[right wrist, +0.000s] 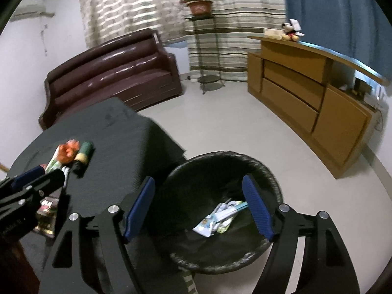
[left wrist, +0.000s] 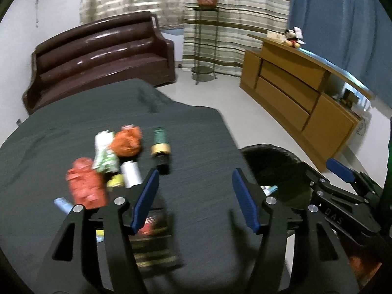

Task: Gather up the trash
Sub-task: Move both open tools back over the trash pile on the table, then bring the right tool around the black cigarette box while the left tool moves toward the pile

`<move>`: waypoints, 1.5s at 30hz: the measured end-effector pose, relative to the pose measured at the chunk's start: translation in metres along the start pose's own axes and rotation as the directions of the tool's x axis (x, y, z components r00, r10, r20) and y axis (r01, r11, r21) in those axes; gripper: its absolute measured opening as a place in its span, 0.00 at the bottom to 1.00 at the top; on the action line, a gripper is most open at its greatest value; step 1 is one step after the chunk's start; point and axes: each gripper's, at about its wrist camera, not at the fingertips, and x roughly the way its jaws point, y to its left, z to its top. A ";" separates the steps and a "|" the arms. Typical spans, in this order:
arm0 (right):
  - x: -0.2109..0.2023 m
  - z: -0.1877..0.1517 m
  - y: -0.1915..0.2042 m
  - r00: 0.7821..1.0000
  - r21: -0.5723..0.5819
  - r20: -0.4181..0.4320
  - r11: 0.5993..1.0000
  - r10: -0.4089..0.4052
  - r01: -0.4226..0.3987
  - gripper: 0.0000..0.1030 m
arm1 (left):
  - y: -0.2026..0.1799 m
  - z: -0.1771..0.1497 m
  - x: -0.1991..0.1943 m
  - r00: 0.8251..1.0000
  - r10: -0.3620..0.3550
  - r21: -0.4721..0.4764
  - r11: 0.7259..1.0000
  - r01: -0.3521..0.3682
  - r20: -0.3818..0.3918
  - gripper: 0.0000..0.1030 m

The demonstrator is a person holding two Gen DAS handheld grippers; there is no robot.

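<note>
- Right gripper [right wrist: 198,208] hangs over the bin [right wrist: 274,183], jaws wide and empty; a wrapper [right wrist: 215,220] already lies inside.
- Left gripper [left wrist: 194,201], jaws apart, holds nothing.
- Further off, the trash pile [left wrist: 117,159] waits on the bench [left wrist: 196,134].

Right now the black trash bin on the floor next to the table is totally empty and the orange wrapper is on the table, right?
Not quite. The black trash bin is not empty: the right wrist view shows a pale wrapper lying at its bottom. The rest holds: the bin stands on the floor beside the table, and the orange wrapper is on the table.
</note>
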 end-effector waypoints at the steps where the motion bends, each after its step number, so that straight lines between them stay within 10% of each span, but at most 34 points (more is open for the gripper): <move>1: -0.002 -0.001 0.008 1.000 -0.010 -0.002 1.000 0.013 -0.013 0.70 | 0.008 -0.002 -0.004 1.000 0.012 -0.011 1.000 -0.012 0.002 0.60; 25: -0.016 -0.027 0.155 0.959 -0.150 -0.103 0.949 0.265 -0.279 0.74 | 0.176 -0.065 -0.059 0.961 0.275 -0.208 0.938 -0.277 -0.040 0.66; 45: 0.008 -0.041 0.173 0.946 -0.155 -0.206 0.946 0.249 -0.283 0.74 | 0.193 -0.073 -0.052 0.967 0.246 -0.249 0.934 -0.254 -0.065 0.66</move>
